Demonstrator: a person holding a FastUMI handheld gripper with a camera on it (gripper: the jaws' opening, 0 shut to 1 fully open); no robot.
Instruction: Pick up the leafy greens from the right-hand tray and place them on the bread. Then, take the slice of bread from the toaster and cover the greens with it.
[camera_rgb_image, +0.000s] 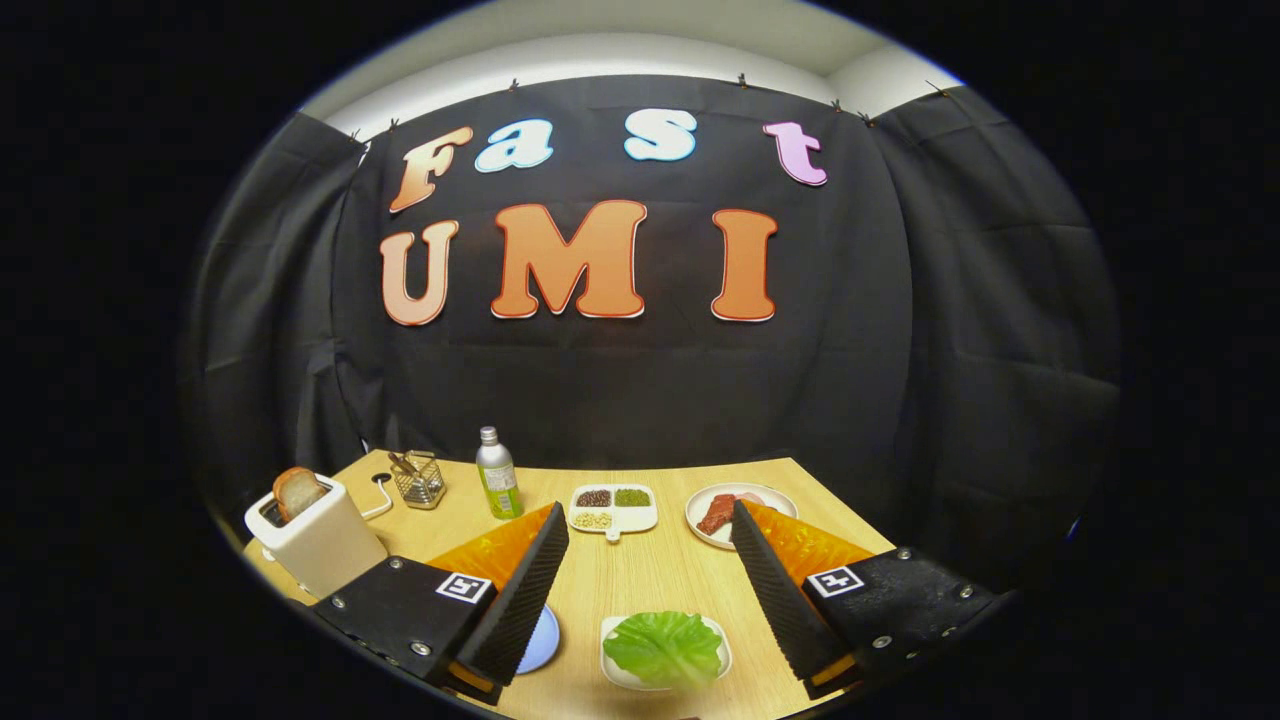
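Observation:
A green leafy lettuce (665, 648) lies on a small white tray (611, 664) on the wooden table, low between my two fingers and touching neither. My gripper (648, 510) hangs above the table, open wide with nothing between its fingers. At the table's left corner stands a white toaster (322, 545), and a slice of bread (298, 492) sticks up out of its slot. A pale blue plate (541, 640) peeks out from behind the left finger; what lies on it is hidden.
Beyond the fingertips sits a white divided dish (612, 510) of beans and grains. A plate (700, 500) with red meat slices is to its right, partly behind the right finger. A green-labelled bottle (497, 474) and a wire basket (418, 480) stand further back on the left.

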